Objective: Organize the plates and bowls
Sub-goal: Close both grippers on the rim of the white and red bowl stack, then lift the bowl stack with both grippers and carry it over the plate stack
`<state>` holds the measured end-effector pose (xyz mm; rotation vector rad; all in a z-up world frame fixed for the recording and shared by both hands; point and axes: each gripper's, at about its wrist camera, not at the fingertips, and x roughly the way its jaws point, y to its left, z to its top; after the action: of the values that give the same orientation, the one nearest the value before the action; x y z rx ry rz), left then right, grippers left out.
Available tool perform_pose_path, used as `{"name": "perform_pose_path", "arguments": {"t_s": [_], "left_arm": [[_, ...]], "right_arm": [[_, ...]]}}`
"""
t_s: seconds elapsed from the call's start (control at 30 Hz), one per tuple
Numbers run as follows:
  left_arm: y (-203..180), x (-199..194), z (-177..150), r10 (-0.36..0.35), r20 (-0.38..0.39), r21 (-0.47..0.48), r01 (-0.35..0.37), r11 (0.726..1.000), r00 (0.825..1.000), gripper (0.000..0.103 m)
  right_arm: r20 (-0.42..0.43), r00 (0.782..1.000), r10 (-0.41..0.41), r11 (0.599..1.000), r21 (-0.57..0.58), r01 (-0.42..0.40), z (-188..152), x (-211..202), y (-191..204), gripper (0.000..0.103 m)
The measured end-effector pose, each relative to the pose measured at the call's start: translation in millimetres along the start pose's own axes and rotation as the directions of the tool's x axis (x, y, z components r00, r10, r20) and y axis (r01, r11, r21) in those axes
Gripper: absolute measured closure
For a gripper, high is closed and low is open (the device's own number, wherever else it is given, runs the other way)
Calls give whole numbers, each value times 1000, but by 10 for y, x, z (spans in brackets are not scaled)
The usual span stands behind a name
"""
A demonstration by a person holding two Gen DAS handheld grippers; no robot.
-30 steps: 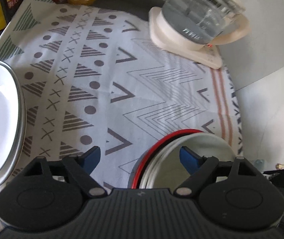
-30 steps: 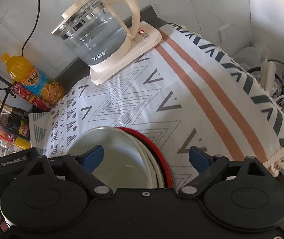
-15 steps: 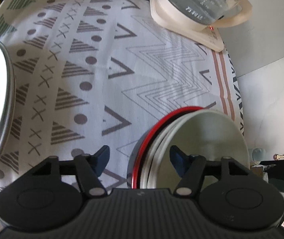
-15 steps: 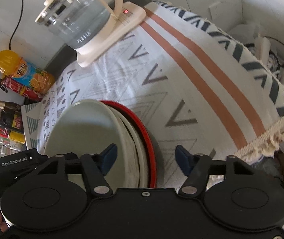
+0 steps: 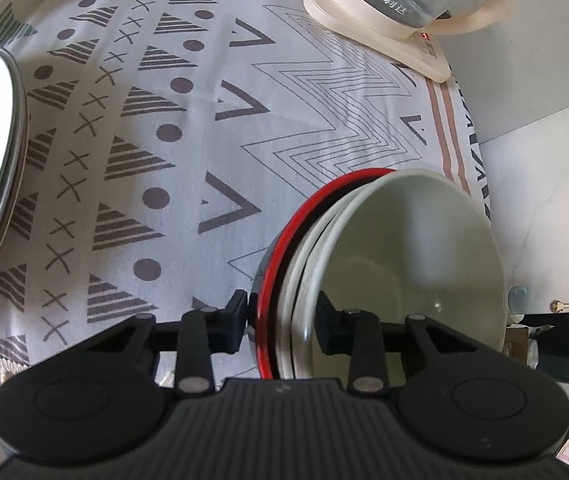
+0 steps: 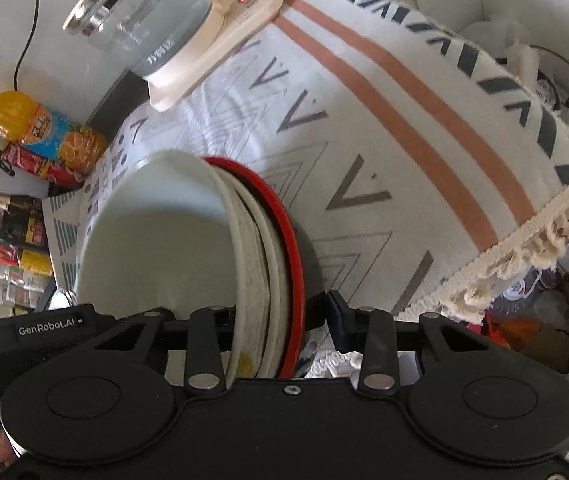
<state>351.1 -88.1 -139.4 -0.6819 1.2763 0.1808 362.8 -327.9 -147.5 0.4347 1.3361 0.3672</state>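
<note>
Red-rimmed bowl stack (image 5: 364, 248) rims between both grippers' closing fingers (image 5: 240, 316), left (image 5: 282, 322) and right (image 6: 274, 320)

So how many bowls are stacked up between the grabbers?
3 by their rims: the pale top bowl, a white bowl under it, and the red-rimmed bowl at the bottom. More could be hidden inside the stack.

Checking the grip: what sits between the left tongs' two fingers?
The stacked bowls' rims, red outermost: left wrist view. Jaws closing.
</note>
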Motion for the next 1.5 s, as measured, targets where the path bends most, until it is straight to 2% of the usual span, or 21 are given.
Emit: {"name": "perform_pose_path", "arguments": {"t_s": [0.1,0.3,0.63,1.13,1.5], "left_arm": [[40,31,-30,0,-4,-25,0,1000,1000,74],[65,-19,-115,-12,25,-52,13,999,1000,74],[130,-334,-281,-8,124,-116,23,993,992,74],[405,-800,-306,14,244,-214,39,976,970,74],[893,-1121,-240,37,292,-266,44,963,956,74]], "right_arm": [[-1,1000,-1,1000,-11,1,-18,3,1,67],[19,1000,11,999,-49,-11,-35,-28,-3,68],[33,996,79,988,-132,-74,-19,-184,127,68],[20,985,174,946,-282,-161,33,-255,692,68],[-12,978,209,919,-339,-200,-74,-165,1267,68]]}}
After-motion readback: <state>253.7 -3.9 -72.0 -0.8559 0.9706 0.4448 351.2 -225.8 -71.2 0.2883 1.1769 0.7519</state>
